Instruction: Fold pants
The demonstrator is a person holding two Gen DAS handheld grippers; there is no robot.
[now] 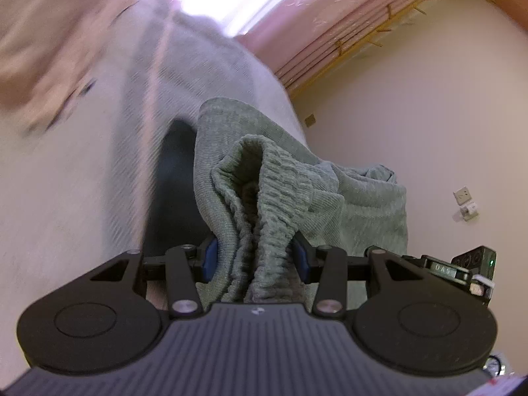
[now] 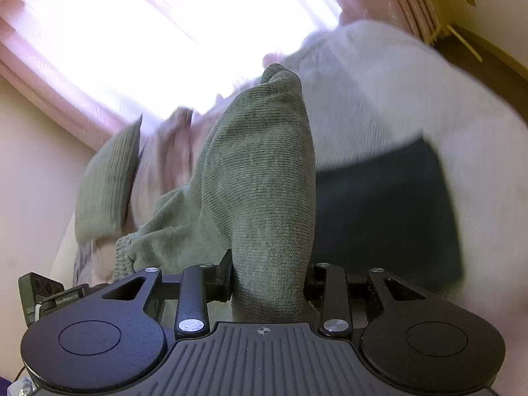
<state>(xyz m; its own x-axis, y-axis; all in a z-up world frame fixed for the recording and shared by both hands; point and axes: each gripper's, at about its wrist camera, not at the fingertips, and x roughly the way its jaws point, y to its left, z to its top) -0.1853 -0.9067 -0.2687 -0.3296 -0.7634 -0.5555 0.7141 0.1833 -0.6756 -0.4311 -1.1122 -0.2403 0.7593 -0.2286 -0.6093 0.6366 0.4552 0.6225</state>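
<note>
Grey-green knit pants [image 1: 280,198] hang bunched from both grippers above a pale bed. In the left wrist view my left gripper [image 1: 255,257] is shut on the gathered elastic waistband, which stands up between the blue pads [image 1: 209,257]. In the right wrist view my right gripper [image 2: 269,280] is shut on a thick fold of the same pants [image 2: 264,181], which rises in front of the camera. The rest of the cloth trails off to the left there, with the ribbed waistband [image 2: 123,254] low down. The fingertips are hidden by fabric in both views.
A white bedcover [image 1: 82,181] lies below, blurred. A dark folded garment [image 2: 386,211] rests on it near the pants. A beige cloth [image 1: 43,49] lies at the far left. Pink curtains [image 1: 313,26] and a bright window [image 2: 184,33] stand behind, with a cream wall [image 1: 429,115].
</note>
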